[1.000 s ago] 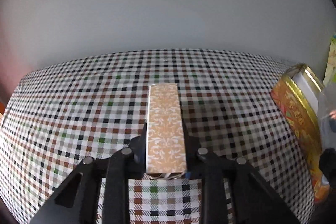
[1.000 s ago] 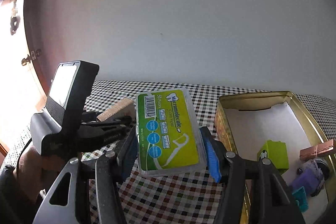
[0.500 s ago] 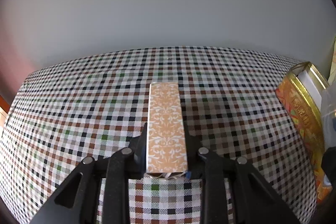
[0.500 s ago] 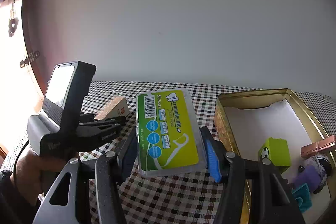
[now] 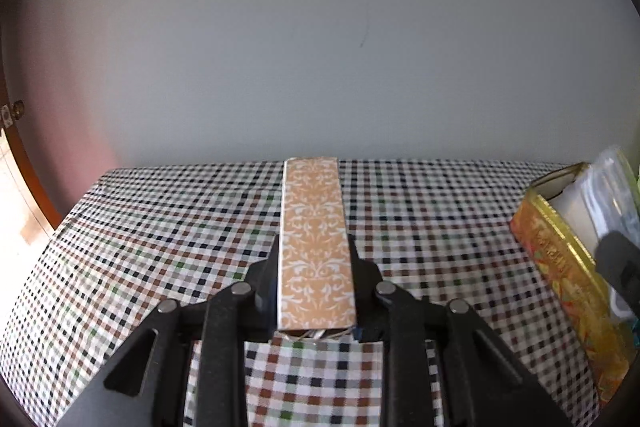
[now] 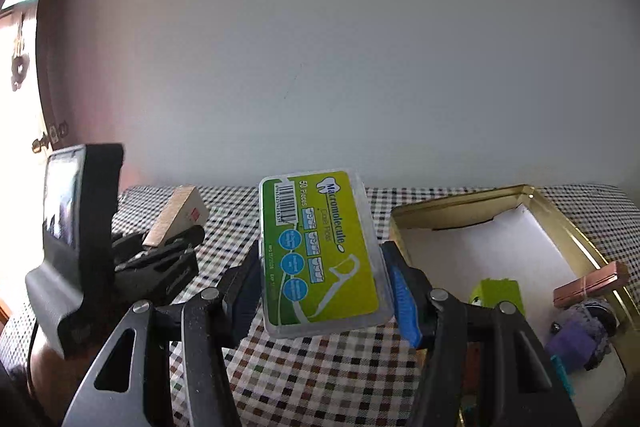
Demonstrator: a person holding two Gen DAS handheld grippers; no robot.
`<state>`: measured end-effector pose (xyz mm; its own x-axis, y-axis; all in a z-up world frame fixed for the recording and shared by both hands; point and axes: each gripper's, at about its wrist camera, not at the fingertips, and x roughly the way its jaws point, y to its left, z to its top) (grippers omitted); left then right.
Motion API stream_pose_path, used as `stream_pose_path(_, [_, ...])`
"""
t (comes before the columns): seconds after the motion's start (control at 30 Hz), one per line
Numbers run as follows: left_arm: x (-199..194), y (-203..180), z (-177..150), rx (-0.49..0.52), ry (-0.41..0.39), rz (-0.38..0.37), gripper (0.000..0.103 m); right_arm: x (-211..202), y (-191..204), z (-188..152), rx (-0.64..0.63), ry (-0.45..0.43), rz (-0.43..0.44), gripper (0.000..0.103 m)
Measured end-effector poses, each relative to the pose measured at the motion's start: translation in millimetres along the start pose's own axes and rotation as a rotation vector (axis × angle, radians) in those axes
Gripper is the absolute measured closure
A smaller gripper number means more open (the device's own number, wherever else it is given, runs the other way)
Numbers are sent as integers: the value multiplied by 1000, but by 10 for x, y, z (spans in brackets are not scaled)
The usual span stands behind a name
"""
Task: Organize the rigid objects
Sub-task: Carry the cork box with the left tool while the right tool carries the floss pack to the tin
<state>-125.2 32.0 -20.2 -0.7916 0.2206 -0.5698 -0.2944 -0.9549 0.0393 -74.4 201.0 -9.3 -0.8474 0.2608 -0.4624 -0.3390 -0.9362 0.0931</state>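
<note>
Right wrist view — gold tin (image 6: 560,223) with green box (image 6: 498,297), purple item (image 6: 576,339); right gripper (image 6: 320,287) clenched on floss case (image 6: 320,255).

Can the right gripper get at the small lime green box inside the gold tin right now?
Probably not yet. The right gripper is already shut on the green floss-pick case, so its jaws are occupied. The lime green box lies uncovered in the open gold tin, so access looks free once the case is released.

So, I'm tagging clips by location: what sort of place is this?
Probably a room at home: a table under a checked tablecloth, a plain white wall, and a wooden door with a latch at the left.
</note>
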Motion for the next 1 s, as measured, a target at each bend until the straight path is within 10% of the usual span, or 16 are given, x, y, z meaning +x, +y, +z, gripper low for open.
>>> stream_pose_path(1.0, [-789, -631, -122, -81, -78, 38, 79, -582, -1, -51, -48, -103, 29, 44])
